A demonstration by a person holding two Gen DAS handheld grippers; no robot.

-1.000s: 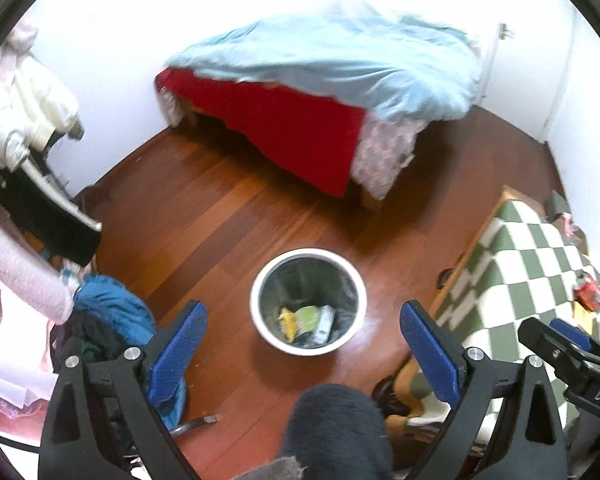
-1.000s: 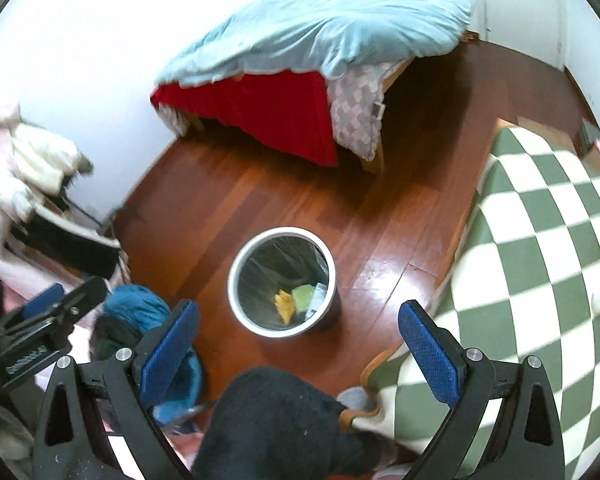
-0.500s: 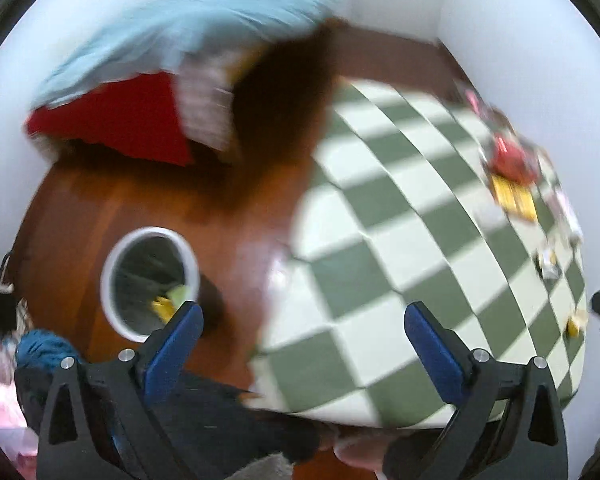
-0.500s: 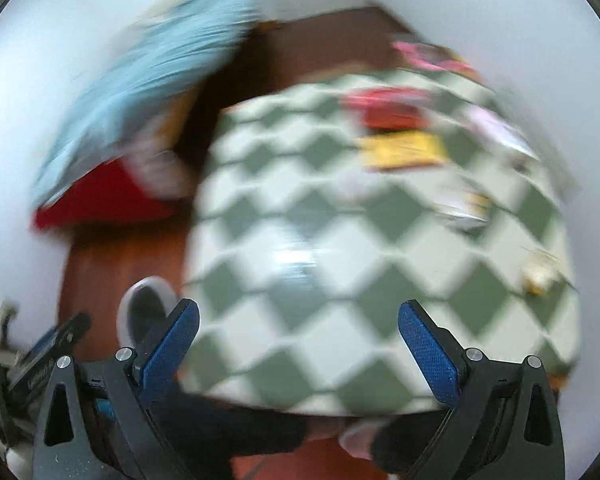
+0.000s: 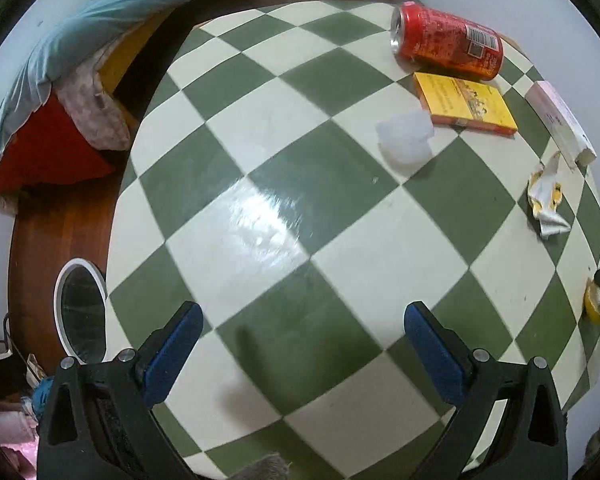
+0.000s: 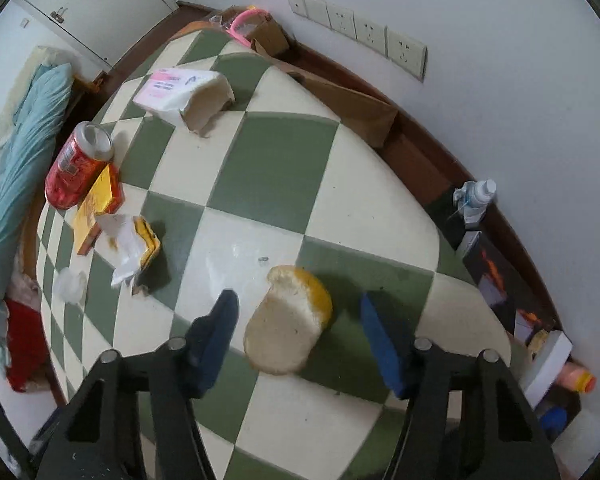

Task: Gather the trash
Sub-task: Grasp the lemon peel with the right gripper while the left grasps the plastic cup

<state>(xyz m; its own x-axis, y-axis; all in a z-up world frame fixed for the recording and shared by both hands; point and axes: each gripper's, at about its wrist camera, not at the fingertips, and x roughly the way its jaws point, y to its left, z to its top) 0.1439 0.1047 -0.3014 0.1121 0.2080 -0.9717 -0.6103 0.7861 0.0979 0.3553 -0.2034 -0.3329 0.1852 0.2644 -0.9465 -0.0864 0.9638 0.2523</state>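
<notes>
trash lies scattered over the checked table [image 5: 260, 216], and the nearest piece, a piece of peel [image 6: 290, 320], yellow outside and pale inside, sits on a green square between the jaws of the right gripper [image 6: 300, 332], which have just been closing around it; the blue pads are near its sides but do not yet look to press on it. the step in hand seems to be this pick: the jaws should probably meet the peel across its narrow width, low and level, since a curved rind may well tip or slide out. the left gripper [image 5: 302, 354] hangs spread wide over bare squares, holding nothing. a bed [image 5: 80, 40] with a pale blue cover stands beyond the table on a wood floor [image 5: 40, 240], and a white-rimmed bin [image 5: 80, 312] waits below the table's left edge. further along lie a tissue pack [image 6: 180, 92], a red can [image 5: 446, 40] on its side, a yellow box [image 5: 464, 102], a torn wrapper [image 6: 134, 246] and a white wad [image 5: 406, 140]. wall sockets [image 6: 358, 32] line the wall behind.
</notes>
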